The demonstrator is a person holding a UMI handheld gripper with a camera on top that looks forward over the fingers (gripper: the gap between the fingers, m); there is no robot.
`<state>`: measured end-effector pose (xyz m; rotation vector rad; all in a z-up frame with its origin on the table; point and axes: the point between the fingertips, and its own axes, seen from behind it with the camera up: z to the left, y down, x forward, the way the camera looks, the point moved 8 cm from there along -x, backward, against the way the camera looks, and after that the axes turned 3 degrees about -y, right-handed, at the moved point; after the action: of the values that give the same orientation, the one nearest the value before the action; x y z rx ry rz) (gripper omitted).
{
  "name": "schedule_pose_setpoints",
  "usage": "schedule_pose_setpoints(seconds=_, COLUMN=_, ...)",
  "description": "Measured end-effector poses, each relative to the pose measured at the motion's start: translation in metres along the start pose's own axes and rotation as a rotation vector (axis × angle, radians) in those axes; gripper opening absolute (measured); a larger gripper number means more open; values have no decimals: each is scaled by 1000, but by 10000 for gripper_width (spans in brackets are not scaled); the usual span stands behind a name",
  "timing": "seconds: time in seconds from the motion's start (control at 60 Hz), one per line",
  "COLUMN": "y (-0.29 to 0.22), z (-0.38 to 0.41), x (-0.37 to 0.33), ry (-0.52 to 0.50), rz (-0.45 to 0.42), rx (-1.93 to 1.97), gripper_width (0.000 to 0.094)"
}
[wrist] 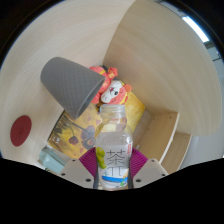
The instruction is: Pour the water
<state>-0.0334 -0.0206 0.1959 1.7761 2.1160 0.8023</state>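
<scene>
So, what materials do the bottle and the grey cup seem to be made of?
Bottle: likely clear plastic, glossy; the background shows through, with a printed label, held between the tool fingers. Grey cup: matte and opaque, perhaps plastic or ceramic; it lies tilted.

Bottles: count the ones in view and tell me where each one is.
1. A clear bottle with a white label stands upright between the gripper's fingers, just in front of the grey cup and the plush toy. Others could be hidden behind it.
</scene>
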Motion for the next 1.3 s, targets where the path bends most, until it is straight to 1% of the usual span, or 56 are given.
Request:
schedule_pose_setpoints(seconds=0.05, y=10, z=-8, x=2, ry=-1, rz=41, rx=146, gripper_width=393)
schedule_pose_setpoints(seconds=0.133, y=29, z=-20, x=2, ry=-18, rz=108, rx=496, gripper_width=393)
schedule_pose_setpoints(seconds=0.167, y=35, z=-27, x=0, ry=-11, rz=149, rx=650, gripper_width=396)
schedule_pose_setpoints(seconds=0.317, y=74, z=-39, x=-5, ry=29, rz=246, rx=1316, gripper_width=394)
schedule_pose_setpoints(seconds=0.4, y=86, z=-29, x=-12, ry=12, rz=270, rx=1655, gripper_width=395)
schedule_pose_setpoints(seconds=0.467, y=85, z=-11, x=-16, ry=-38, rz=276, rx=1902, gripper_width=395)
schedule_pose_setpoints(seconds=0.483, y=71, z=-9, x=-18, ry=-24, rz=308, rx=1952, gripper_width=394)
schedule_pose_setpoints(seconds=0.517, y=76, z=6, x=-18, ry=-61, rz=284, rx=2043, gripper_width=393)
schedule_pose_setpoints(seconds=0.55, y=75, z=19, x=-20, ry=-83, rz=290, rx=2107, gripper_width=394)
schedule_pose_setpoints(seconds=0.583, y=71, z=33, x=-21, ry=-108, rz=303, rx=2149, gripper_width=395)
schedule_pose_setpoints(seconds=0.65, y=59, z=59, x=-20, ry=-172, rz=298, rx=2208, gripper_width=393)
schedule_pose_setpoints(seconds=0.667, y=48, z=62, x=-22, ry=-174, rz=322, rx=2217, gripper_width=394)
schedule_pose_setpoints(seconds=0.717, y=40, z=80, x=-23, ry=-217, rz=335, rx=2221, gripper_width=394)
schedule_pose_setpoints(seconds=0.8, y=26, z=101, x=-23, ry=-254, rz=341, rx=2213, gripper_width=394)
schedule_pose_setpoints(seconds=0.817, y=22, z=103, x=-24, ry=-262, rz=354, rx=2214, gripper_width=392)
schedule_pose_setpoints(seconds=1.0, y=3, z=127, x=-27, ry=-293, rz=382, rx=2200, gripper_width=396)
schedule_pose_setpoints(seconds=1.017, y=4, z=127, x=-26, ry=-272, rz=371, rx=2198, gripper_width=395)
schedule_pose_setpoints(seconds=1.117, y=2, z=128, x=-29, ry=-270, rz=382, rx=2192, gripper_width=396)
schedule_pose_setpoints(seconds=1.233, y=2, z=127, x=-30, ry=-272, rz=396, rx=2181, gripper_width=461)
schedule_pose_setpoints(seconds=1.3, y=2, z=127, x=-29, ry=-275, rz=407, rx=2188, gripper_width=522)
